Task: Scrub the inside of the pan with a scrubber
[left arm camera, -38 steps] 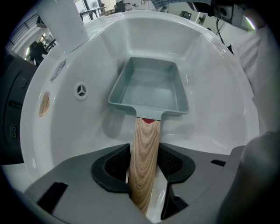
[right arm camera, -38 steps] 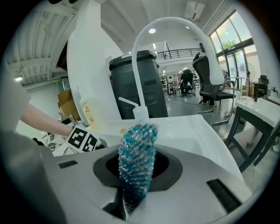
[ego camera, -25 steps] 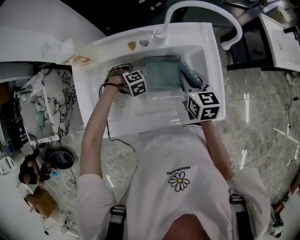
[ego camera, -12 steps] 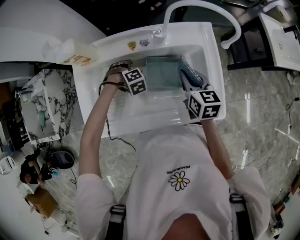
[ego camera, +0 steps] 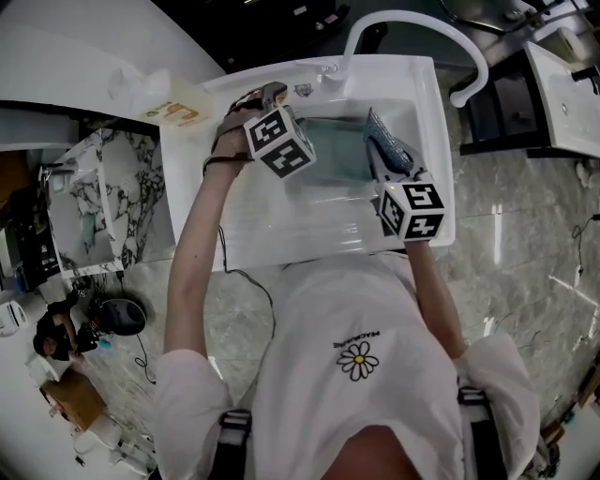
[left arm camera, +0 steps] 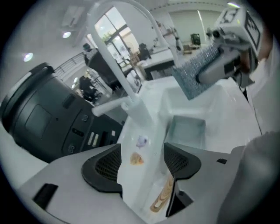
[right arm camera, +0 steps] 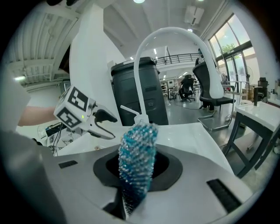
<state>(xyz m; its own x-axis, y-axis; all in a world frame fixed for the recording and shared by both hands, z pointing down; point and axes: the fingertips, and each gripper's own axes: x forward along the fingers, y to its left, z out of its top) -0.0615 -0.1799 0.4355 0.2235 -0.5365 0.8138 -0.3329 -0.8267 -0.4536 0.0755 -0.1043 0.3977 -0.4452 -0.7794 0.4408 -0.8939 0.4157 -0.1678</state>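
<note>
A rectangular, pale green see-through pan (ego camera: 330, 157) lies in the white sink (ego camera: 427, 112); the left gripper view shows it (left arm camera: 187, 131) below and ahead of the jaws. My left gripper (ego camera: 269, 92) is open and empty, held up over the sink's back left rim, apart from the pan; its jaws (left arm camera: 142, 164) frame only the rim. My right gripper (ego camera: 380, 167) is shut on a blue and silver scrubber (ego camera: 387, 143) at the pan's right side. The scrubber (right arm camera: 135, 153) stands upright between the right jaws (right arm camera: 133, 186). Whether it touches the pan is hidden.
A tall white arched faucet (ego camera: 412, 23) rises from the sink's back rim. A yellow-orange pack (ego camera: 180, 108) lies on the ledge left of the sink. A dark bin (right arm camera: 138, 94) stands behind the sink. A wood-coloured object (left arm camera: 162, 196) lies low under the left jaws.
My left gripper has risen from the pan's left edge and moved back toward the sink's rear rim. The right gripper with the scrubber has hardly moved.
</note>
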